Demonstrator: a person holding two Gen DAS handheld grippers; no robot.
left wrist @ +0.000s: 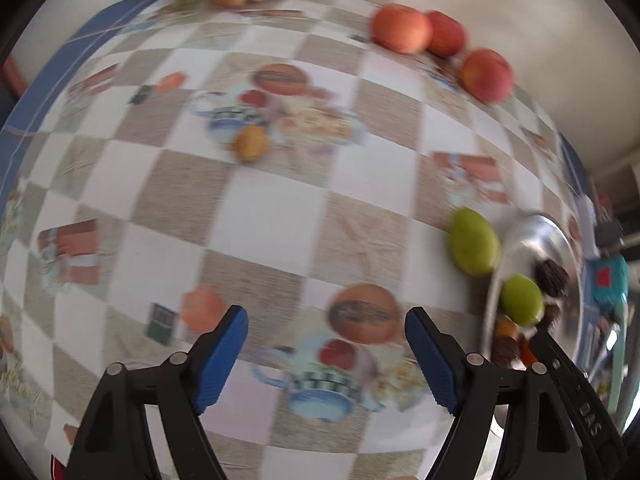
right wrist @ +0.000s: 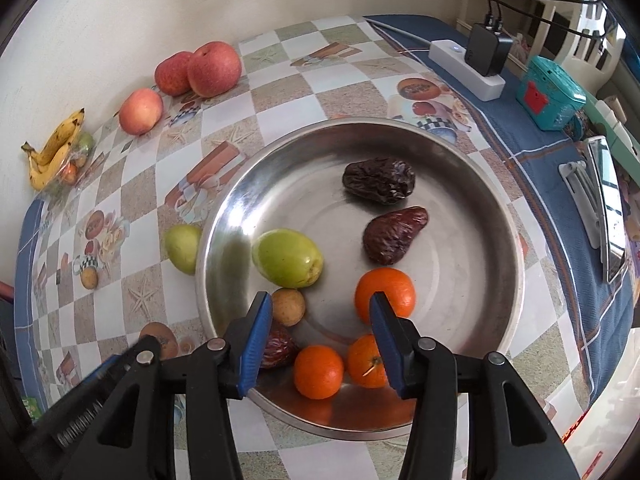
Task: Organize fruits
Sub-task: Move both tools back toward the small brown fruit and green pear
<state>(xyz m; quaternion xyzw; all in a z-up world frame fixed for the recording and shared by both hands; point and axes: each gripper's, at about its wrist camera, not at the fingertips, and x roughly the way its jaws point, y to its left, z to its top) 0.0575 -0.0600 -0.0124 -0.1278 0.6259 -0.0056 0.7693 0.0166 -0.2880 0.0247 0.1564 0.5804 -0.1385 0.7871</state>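
The green fruit lies on the tabletop, touching the bowl, off to the right of the left tool. Both tools are open and empty. The right tool hangs over the bowl, so I think the left one is better placed.

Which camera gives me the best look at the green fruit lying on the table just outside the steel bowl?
The left wrist view: the green fruit shows whole beside the steel bowl, though motion-blurred. The right wrist view is sharper, but the bowl rim hides part of it.
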